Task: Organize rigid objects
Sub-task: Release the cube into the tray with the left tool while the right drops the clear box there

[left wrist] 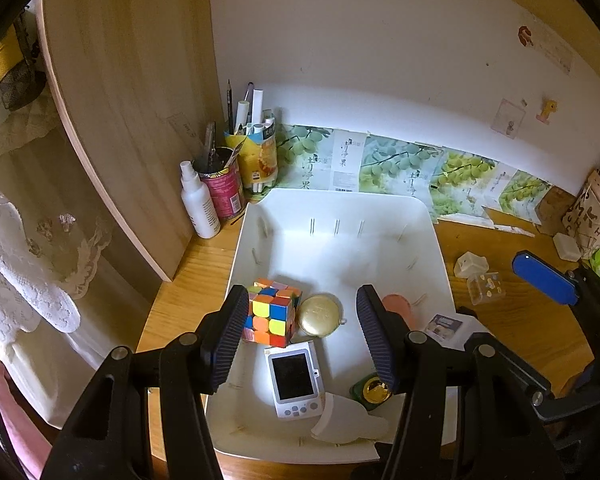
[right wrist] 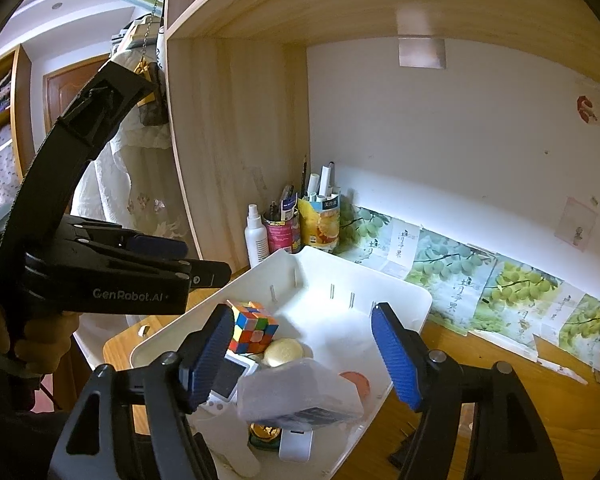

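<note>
The left tongs (left wrist: 302,338) stood wide apart and empty above the near end of the white bin (left wrist: 432,224), their ribbed blue pads (left wrist: 228,340) framing the things inside without touching any. The right tongs (right wrist: 306,354) were likewise spread wide and gripped nothing; a clear plastic box (right wrist: 296,390), blurred, sat between and just below them, tilted over the bin's contents and touching neither pad. In the bin, the colourful puzzle cube (left wrist: 274,312) lay toward the left wall, with a round gold tin (left wrist: 320,315) just beside it on the right. In front of those a small white handheld device with a dark screen (left wrist: 296,378) lay flat, and to its right a green-and-gold round piece (left wrist: 374,391) was partly hidden behind the right pad. A pink disc (left wrist: 398,306) showed beyond that same pad near the bin's right wall, and a curved white piece (left wrist: 348,416) lay at the near edge. The bin sat on the wooden bench (left wrist: 512,328). To its right on the bench lay a small clear box with yellow bits (left wrist: 485,287) and a pale lump (left wrist: 470,264), well apart from the bin. At the back left corner stood a white spray bottle (left wrist: 198,204), a pink can of pens (left wrist: 222,188) and a yellow carton holding markers (left wrist: 258,160), close together against the wooden side panel.
</note>
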A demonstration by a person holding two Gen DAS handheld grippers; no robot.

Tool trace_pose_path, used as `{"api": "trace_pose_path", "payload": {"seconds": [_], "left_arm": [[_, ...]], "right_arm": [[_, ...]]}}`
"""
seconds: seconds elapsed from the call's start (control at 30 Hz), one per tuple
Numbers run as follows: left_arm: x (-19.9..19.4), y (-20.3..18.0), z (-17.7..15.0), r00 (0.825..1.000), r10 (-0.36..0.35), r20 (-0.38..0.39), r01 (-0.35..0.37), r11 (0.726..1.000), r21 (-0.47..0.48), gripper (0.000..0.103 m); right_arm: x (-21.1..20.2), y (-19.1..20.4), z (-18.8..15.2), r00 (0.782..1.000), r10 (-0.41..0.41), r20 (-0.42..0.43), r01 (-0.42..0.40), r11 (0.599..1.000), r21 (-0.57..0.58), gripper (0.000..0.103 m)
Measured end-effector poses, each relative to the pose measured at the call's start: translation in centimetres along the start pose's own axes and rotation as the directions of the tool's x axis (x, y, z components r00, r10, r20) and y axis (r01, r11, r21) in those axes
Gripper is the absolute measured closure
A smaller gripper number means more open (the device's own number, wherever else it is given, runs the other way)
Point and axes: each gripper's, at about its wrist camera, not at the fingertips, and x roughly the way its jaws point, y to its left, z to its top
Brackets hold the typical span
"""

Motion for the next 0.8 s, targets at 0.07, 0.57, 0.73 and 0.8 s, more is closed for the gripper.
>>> {"api": "trace_pose_path", "payload": {"seconds": [0.07, 0.57, 0.73, 0.8], "left_arm": [[0.1, 0.1, 0.0, 1.0, 0.001, -0.003, -0.001, 1.0, 0.0, 0.042], [0.4, -1.9, -0.8, 0.998, -0.039, -0.05, 0.039, 0.999, 0.0, 0.031], [0.7, -3.5, -1.4, 0.995, -0.059, -0.077, 0.06, 0.998, 0.013, 0.029], [0.9, -4.3, -1.7, 0.994, -0.064, -0.092, 0.066, 0.998, 0.019, 0.029]], "right_arm": [[-0.1, -0.1, 0.0, 1.0, -0.004, 0.002, 0.004, 1.0, 0.001, 0.03], [-3.1, -1.1, -0.4, 0.997, -0.052, 0.062, 0.05, 0.998, 0.029, 0.024], [-4.3, -2.0, -1.2, 0.994, -0.091, 0.061, 0.088, 0.995, 0.055, 0.024], [-4.6, -2.6, -1.7, 0.993, -0.105, 0.05, 0.102, 0.992, 0.069, 0.023]]}}
